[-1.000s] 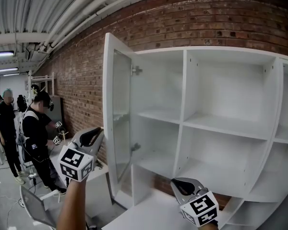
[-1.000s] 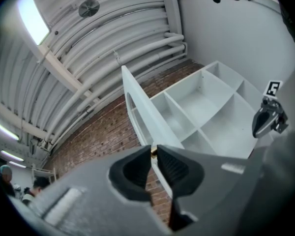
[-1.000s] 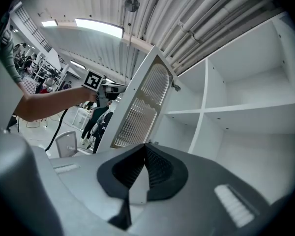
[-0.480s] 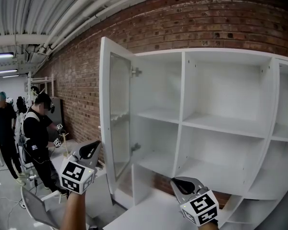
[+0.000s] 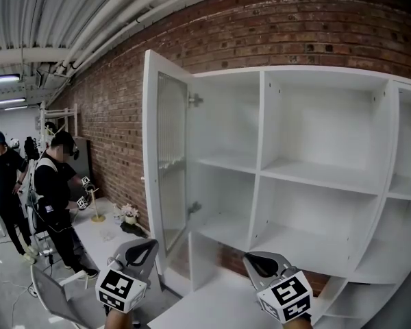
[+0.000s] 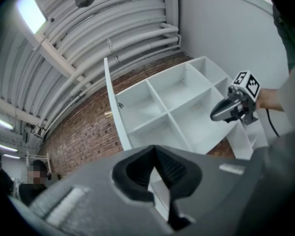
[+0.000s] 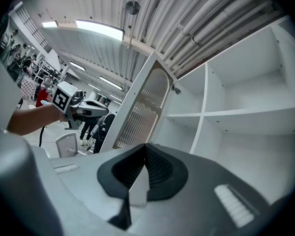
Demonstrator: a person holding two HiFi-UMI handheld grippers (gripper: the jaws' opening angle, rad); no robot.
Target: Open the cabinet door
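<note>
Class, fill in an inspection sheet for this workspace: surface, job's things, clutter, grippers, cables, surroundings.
Surface: white top under the cabinet, only partly in view.
Job's things: cabinet door stands wide open on the white cabinet; shelves empty.
Clutter: small flowers and a thin stand on the side table at left.
Grippers: left gripper and right gripper low before the cabinet, jaws together, holding nothing.
Cables: thin dark cable hangs from the right gripper.
Surroundings: brick wall, ceiling pipes, two people far left.
</note>
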